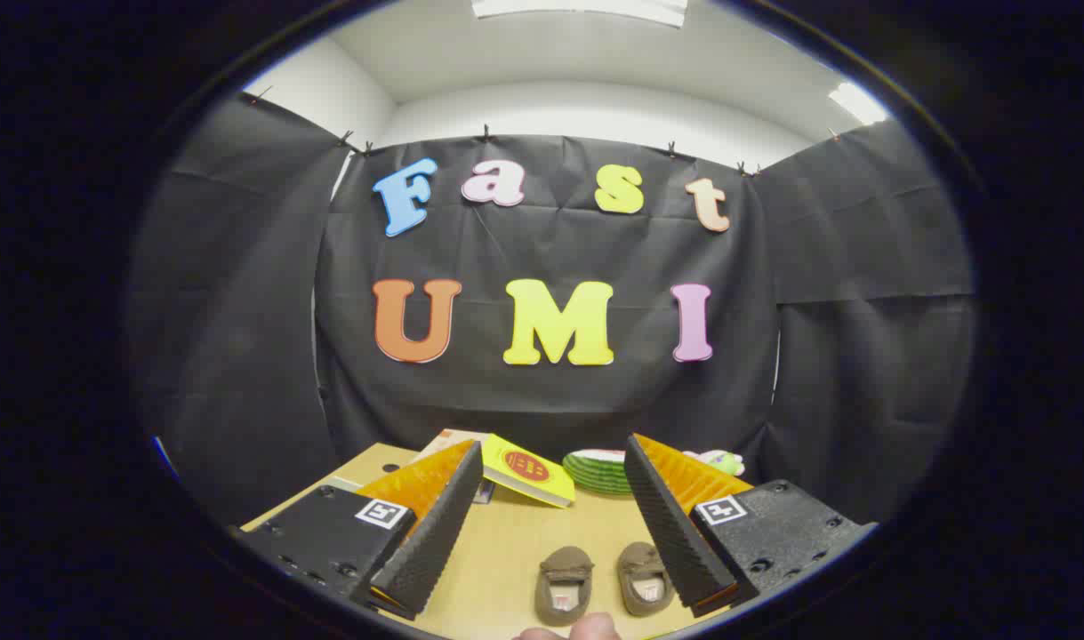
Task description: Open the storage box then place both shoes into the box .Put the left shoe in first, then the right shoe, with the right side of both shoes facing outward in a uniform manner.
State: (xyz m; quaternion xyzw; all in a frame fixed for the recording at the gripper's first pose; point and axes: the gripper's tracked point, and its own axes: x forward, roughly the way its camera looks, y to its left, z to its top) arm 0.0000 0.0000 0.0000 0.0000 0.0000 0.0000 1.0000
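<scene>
Your wooden table runs out ahead under the tongs. Your gripper stands wide, fingers well apart, holding nothing. Beyond the fingertips, near the cloth wall, a yellow box lies tilted, its lid looks raised but you can't tell for sure. Just beside it, a stack of green-rimmed plates, partly hidden behind your right finger. Between the fingers, low and close, two small brown shoes sit side by side, toes pointing away, not touching either finger. A fingertip of someone's hand shows just below the shoes.
</scene>
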